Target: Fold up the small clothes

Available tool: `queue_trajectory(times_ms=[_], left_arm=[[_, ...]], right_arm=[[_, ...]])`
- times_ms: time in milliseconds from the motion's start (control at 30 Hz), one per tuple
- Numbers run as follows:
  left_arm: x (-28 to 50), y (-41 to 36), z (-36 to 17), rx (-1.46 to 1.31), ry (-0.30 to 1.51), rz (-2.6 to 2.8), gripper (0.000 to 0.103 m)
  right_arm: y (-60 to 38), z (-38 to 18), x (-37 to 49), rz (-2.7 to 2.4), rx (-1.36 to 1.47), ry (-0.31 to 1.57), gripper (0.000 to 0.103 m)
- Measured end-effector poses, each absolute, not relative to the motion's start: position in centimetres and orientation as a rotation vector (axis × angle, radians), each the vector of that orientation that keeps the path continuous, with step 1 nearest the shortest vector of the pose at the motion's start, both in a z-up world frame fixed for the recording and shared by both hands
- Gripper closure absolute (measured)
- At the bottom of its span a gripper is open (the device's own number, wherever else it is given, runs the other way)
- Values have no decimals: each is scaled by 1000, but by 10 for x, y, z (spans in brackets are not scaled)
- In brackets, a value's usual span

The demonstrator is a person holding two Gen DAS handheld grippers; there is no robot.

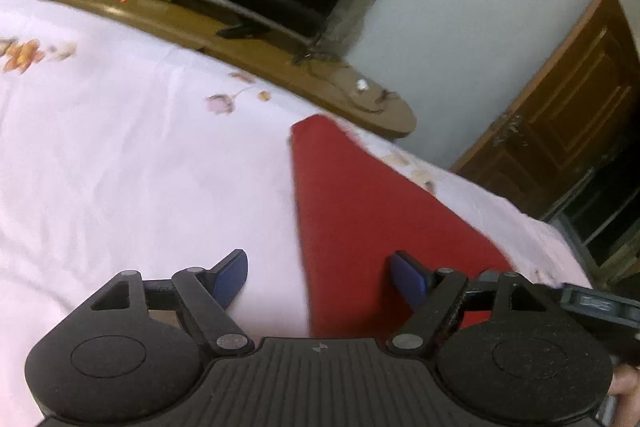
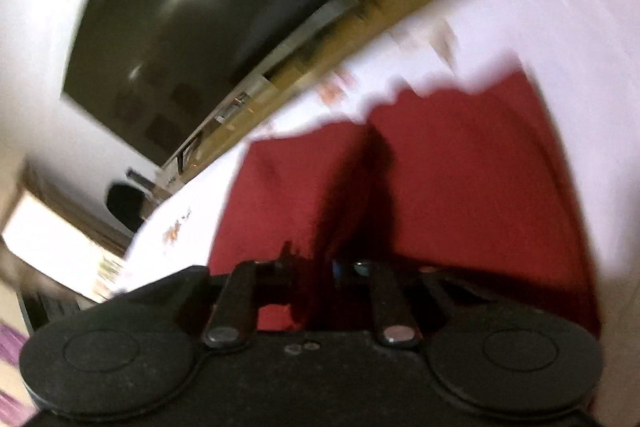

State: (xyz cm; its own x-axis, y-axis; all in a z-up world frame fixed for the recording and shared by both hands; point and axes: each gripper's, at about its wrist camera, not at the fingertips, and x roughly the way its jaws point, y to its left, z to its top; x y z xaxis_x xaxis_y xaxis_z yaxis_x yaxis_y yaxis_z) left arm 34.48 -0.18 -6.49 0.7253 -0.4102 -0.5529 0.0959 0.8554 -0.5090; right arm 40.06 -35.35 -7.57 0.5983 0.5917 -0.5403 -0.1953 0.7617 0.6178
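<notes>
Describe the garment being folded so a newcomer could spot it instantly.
Start at the bed sheet, pale pink with small flower prints, in front of a wooden board. On it lies the cloth, plain deep red. It is the only solid dark colour on the sheet, without any print.

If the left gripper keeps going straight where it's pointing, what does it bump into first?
Probably the bed itself. The open left gripper points down at the left edge of the red cloth on the white flowered sheet; cloth or sheet first is hard to tell.
</notes>
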Motion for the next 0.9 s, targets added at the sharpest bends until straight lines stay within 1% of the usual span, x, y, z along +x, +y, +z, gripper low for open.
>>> queue_trajectory(times_ms=[167,267,333,367,433,500,600,733,800,867,900], left_arm=[[349,-25,-48,-419,652,-338,25],[358,-49,-43,-336,663,-363,25],[363,-68,-47,-263,721,-345,25],[366,-75,-53,-238,761,-335,25],[367,-80,-61,-255,780,-338,25],[366,-79,-60,-259,783,-339,25],[365,-75,-57,-246,786,-353,25],[374,-69,-57,-262,802,-377,25],[377,-68,-52,-254,779,-382,25],[386,-71,-50,-251,764,-380,25],[389,-71,-49,-253,767,-373,25]], right_arm=[[-340,-14,357,494,268,552,89],[-356,0,332,436,210,460,89],[-378,-14,328,356,234,485,89],[-390,-31,337,314,289,551,89],[-409,-71,357,257,416,733,88],[-421,-87,357,268,514,733,87],[-423,-80,350,286,559,716,80],[-432,-80,372,332,645,662,64],[-445,-82,389,353,712,660,61],[-449,-90,407,387,747,668,54],[-451,-95,417,405,763,684,54]])
